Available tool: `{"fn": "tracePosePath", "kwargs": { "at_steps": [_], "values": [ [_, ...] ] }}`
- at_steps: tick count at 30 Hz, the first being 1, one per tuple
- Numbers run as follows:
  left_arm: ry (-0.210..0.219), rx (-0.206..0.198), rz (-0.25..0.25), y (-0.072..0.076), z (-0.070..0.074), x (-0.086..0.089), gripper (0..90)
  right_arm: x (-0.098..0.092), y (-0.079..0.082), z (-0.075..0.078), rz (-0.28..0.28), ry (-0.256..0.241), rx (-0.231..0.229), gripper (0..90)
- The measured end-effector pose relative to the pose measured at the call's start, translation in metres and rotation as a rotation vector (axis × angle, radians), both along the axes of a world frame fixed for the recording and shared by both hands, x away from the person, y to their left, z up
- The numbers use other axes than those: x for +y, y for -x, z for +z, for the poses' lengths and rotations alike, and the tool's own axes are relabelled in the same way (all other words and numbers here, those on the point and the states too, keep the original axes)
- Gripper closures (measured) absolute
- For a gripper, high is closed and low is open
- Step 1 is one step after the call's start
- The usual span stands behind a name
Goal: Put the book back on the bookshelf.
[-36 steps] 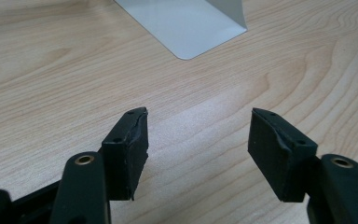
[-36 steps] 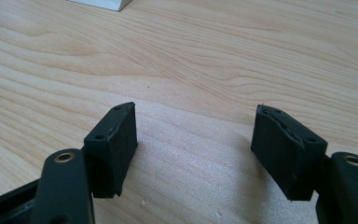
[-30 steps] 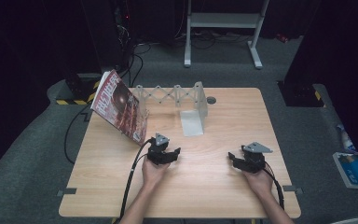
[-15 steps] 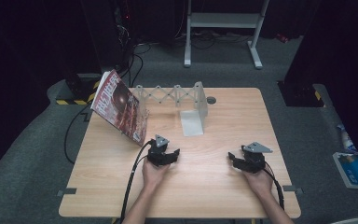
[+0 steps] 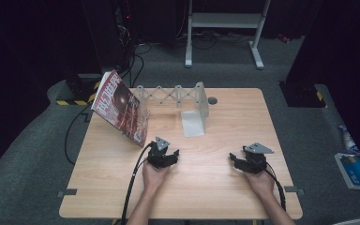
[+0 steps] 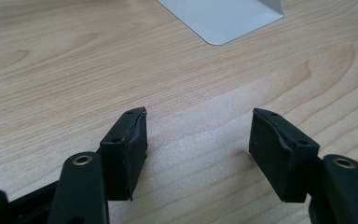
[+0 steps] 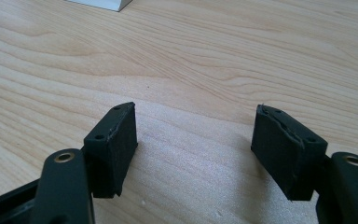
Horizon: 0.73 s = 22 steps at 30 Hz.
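On the light wooden table [image 5: 215,187], seen from the high view, there are two black grippers, one book and one stand. The left gripper [image 5: 172,156] sits low on the table near the front, held by one hand [image 5: 153,177]. The right gripper [image 5: 235,160] sits well apart from it, held by the other hand [image 5: 260,182]. The red, shiny paper book [image 5: 121,108] leans tilted at the back left of the table, its low corner just beside the left gripper. The grey metal zigzag stand [image 5: 176,95] runs along the back, and its white flat end plate [image 5: 193,123] lies on the wood between the grippers and the back edge. One small dark round spot [image 5: 212,100] sits in the table just beside the stand. The room is dark, with a grey carpet floor [image 5: 37,154], black cables [image 5: 138,51] and one white metal frame [image 5: 225,21] behind the table. In the left gripper view, the left gripper [image 6: 198,135] has its two jaws wide apart with bare wood between them, and the white plate [image 6: 221,18] lies ahead. In the right gripper view, the right gripper [image 7: 195,135] also has its jaws wide apart over bare wood, with a white corner [image 7: 100,3] at the top. Compared with half a second ago, nothing has moved; grippers, hands and book are in the same places.
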<state>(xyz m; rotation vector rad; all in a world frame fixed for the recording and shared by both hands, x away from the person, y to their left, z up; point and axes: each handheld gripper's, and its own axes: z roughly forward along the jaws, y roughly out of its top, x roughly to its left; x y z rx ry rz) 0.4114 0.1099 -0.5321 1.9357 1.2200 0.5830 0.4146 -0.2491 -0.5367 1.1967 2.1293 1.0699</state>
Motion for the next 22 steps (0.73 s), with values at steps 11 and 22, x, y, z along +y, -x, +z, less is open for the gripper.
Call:
{"fn": "tracePosePath", "kwargs": {
  "at_steps": [11,22],
  "values": [
    [-0.017,-0.009,-0.001,0.0011,-0.0007,-0.0021,36.2,-0.0001,0.0002,-0.0001,-0.001,-0.002,0.000,30.9],
    [-0.017,-0.012,-0.002,0.0008,-0.0009,-0.0023,35.8,-0.0004,0.0005,-0.0002,-0.002,-0.001,-0.001,30.9]
  ]
}}
